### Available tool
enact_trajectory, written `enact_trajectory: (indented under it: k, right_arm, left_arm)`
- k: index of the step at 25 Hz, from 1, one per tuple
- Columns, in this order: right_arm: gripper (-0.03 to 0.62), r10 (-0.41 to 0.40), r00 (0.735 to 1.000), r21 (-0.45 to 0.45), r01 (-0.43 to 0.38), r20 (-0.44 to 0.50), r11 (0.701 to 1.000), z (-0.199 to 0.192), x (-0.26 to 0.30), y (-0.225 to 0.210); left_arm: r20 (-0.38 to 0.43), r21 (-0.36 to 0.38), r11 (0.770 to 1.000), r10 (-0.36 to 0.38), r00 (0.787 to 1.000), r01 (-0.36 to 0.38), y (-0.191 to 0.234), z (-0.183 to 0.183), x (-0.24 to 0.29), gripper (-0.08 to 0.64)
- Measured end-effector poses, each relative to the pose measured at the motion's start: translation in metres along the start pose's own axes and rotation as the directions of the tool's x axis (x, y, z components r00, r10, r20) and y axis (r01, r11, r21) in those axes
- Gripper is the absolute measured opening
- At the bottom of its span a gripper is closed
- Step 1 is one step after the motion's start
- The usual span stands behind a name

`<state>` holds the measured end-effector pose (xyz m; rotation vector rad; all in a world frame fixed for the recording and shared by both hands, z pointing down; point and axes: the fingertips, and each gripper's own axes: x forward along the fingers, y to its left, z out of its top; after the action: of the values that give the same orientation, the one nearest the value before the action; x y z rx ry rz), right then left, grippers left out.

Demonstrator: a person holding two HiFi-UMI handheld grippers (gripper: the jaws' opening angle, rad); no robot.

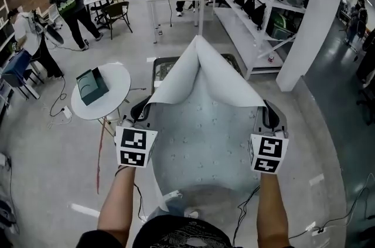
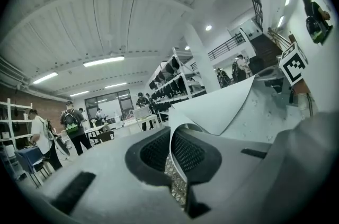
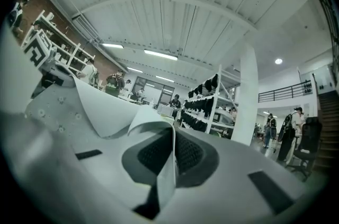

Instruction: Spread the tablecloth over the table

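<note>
1. Left gripper (image 1: 140, 112): jaws clenched on a corner of the tablecloth (image 1: 205, 129). In the left gripper view the sheet's edge runs straight down between the dark pads of the left gripper (image 2: 172, 153), with no gap to be seen.
2. Right gripper (image 1: 268, 116): the same, clamped on the opposite corner. In the right gripper view a fold of the tablecloth (image 3: 100, 112) is pinched in the right gripper (image 3: 172, 153).
3. Tablecloth position: off the table and held in the air between the two grippers, middle of the head view. The held edge runs left to right across the frame. The body of the cloth bulges away from the person and rises to a folded peak at upper centre. A strip hangs down at lower centre, near the person's legs.
4. Table (image 1: 158, 65): a dark-rimmed top shows only at the peak's left and right flanks, upper centre. The rest is hidden behind the cloth. I take this to be the target.
5. Key relation: the table lies up-frame from both sets of jaws, beyond the raised fold. The two grippers sit at about the same height in the frame, so neither is clearly nearer.
6. Judgement: the cloth must travel up-frame with the held edge kept square to the table.
7. Bystander items: round white table (image 1: 120, 80) at left, carrying a dark box (image 1: 92, 86), well apart from the cloth.
</note>
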<state>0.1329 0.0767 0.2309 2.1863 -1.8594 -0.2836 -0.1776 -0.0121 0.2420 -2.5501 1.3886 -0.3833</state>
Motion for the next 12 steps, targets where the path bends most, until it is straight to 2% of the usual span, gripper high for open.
enact_trajectory:
  k: [12]
  right_arm:
    - [0.006,0.058,0.998,-0.003,-0.058,-0.001,0.998,-0.009,0.125,-0.003]
  left_arm:
    - [-0.023,-0.034,0.997,0.064,0.998,-0.065,0.046,-0.015,0.105,0.009]
